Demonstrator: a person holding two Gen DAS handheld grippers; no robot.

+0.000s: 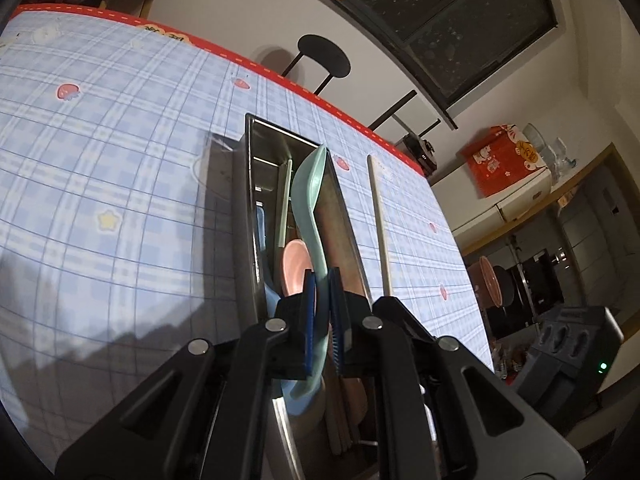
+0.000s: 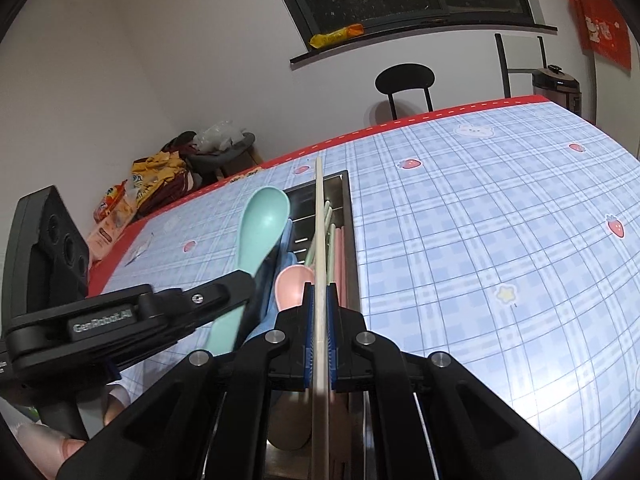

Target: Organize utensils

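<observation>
Both grippers loaded over the metal tray [image 2: 352, 216]: left gripper [image 1: 323, 320] clamps teal spoon [image 1: 308, 200], right gripper [image 2: 319, 332] clamps chopstick [image 2: 319, 240]. Next, lower in, release.

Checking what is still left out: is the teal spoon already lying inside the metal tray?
No, the left hand-held gripper is shut on the teal spoon, holding it up beside the metal tray.

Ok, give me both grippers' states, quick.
Left gripper: shut on the teal spoon.
Right gripper: shut on the chopstick.
</observation>
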